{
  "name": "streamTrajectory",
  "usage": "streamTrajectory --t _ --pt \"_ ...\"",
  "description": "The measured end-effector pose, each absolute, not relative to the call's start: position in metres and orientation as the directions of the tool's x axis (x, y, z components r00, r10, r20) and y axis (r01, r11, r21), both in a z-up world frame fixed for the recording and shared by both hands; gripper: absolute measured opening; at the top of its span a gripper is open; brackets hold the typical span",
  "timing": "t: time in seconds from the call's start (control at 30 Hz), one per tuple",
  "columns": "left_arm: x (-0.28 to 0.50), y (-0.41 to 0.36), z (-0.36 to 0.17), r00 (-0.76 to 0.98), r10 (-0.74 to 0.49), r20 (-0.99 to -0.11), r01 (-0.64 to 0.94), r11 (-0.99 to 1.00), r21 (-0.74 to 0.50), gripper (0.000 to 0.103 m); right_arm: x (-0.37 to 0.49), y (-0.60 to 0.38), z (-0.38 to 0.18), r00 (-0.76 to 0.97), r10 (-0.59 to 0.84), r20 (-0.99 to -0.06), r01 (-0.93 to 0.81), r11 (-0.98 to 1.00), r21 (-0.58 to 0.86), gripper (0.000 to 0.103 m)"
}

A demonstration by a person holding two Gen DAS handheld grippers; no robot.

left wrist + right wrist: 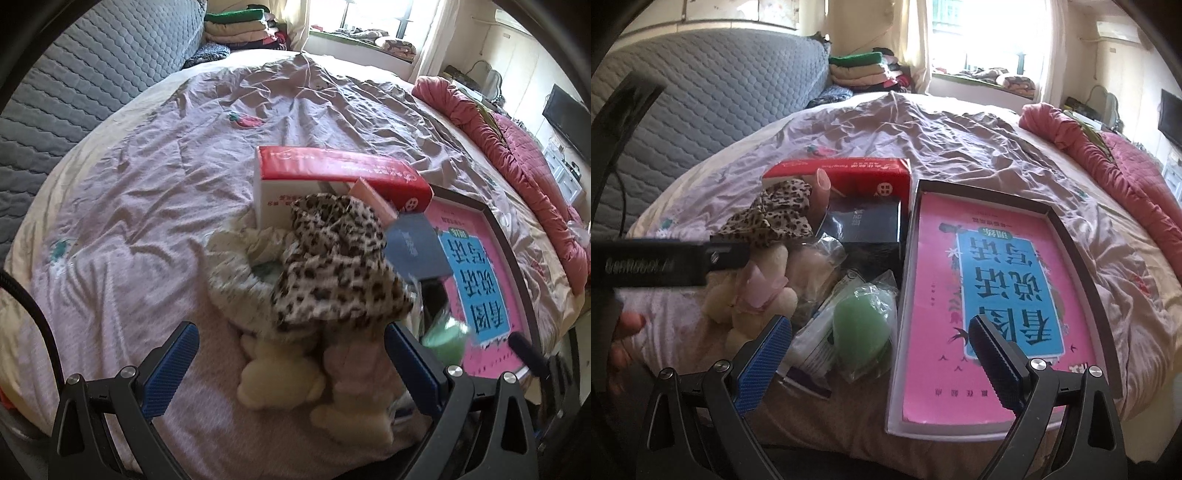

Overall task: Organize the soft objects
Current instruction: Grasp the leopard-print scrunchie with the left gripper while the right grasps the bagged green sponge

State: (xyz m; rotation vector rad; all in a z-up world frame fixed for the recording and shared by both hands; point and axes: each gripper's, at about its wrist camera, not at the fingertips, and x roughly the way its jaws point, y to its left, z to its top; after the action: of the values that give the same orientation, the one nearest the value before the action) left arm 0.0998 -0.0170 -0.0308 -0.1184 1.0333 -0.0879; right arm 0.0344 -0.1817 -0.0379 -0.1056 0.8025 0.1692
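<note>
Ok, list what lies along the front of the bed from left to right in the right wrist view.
Cream plush teddy bear → green egg-shaped sponge in clear plastic wrap → pink book with a blue title panel, lying in a shallow dark-rimmed box → bunched red quilted blanket.

Daylight from the window (990,48) at the back, blown out white; bed sheet (184,166) evenly lit with soft crease shadows. Strong fisheye bending, black vignette corners. Green sponge (445,338) motion-blurred in left view.
</note>
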Motion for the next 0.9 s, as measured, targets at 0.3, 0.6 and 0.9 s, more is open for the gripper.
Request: streamTrajectory --t 0.3,0.6,0.9 --pt "0.13 -0.019 -0.037 0.457 -0.152 -0.876 -0.032 0.982 -0.187 0.097 0.049 -0.162 -0.054 0.655 0.067 -0.752 -0.236 0.964 -0.119 0.066" --pt "0.138 -0.016 -0.042 0.455 -0.231 -0.86 0.014 0.968 -0.252 0.061 0.062 -0.164 -0.064 0.635 0.08 -0.768 -0.241 0.966 -0.098 0.043" --pt "0.137 -0.01 -0.037 0.477 -0.336 -0.812 0.095 0.938 -0.332 0.018 0.063 -0.178 -0.058 0.633 0.149 -0.76 -0.221 0.975 0.007 0.041"
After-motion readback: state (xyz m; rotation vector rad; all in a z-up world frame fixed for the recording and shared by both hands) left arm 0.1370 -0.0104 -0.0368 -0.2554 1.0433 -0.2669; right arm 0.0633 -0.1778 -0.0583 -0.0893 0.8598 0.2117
